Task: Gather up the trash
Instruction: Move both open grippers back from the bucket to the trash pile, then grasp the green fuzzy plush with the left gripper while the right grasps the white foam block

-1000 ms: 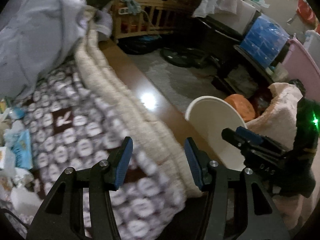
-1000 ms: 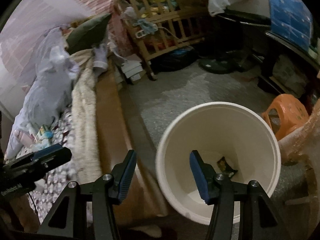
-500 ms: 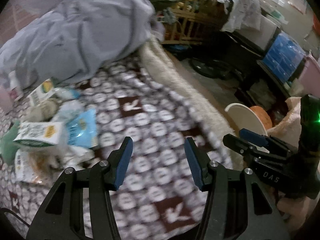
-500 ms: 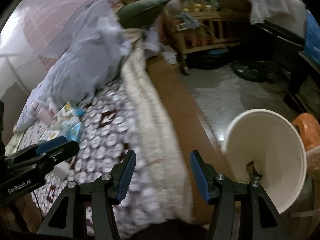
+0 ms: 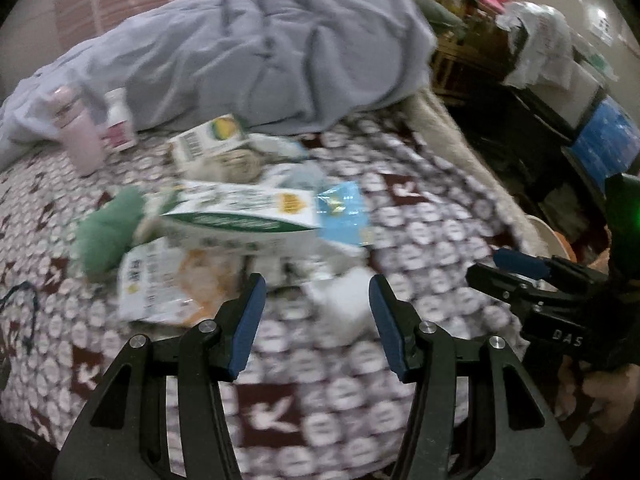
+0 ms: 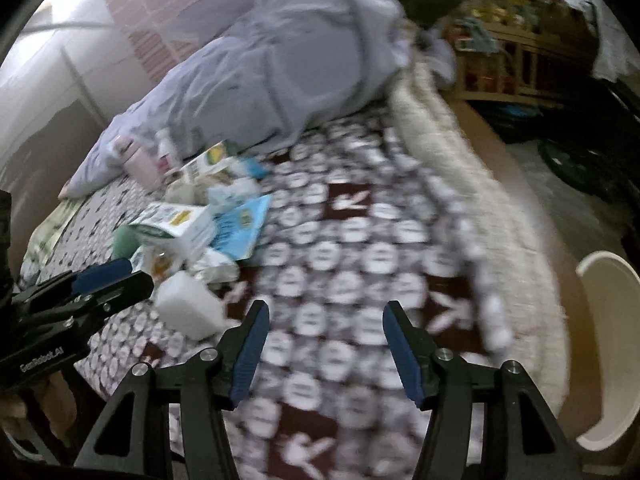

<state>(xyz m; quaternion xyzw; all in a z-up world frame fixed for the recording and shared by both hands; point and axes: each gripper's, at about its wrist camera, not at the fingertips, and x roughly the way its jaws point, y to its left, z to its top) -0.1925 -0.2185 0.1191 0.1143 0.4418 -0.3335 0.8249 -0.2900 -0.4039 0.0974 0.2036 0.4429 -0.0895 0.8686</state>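
My left tool [image 5: 316, 312] hovers half open and empty above a bed [image 5: 424, 240] with a patterned cover. The trash pile [image 5: 240, 216] of cartons and wrappers lies just beyond its tips. My right tool [image 6: 324, 338], also empty, is opening over bare cover. A white bin [image 6: 612, 320] stands beside the bed.

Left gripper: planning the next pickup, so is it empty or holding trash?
Empty: the left gripper fingers stand apart over the white crumpled trash, not touching it.
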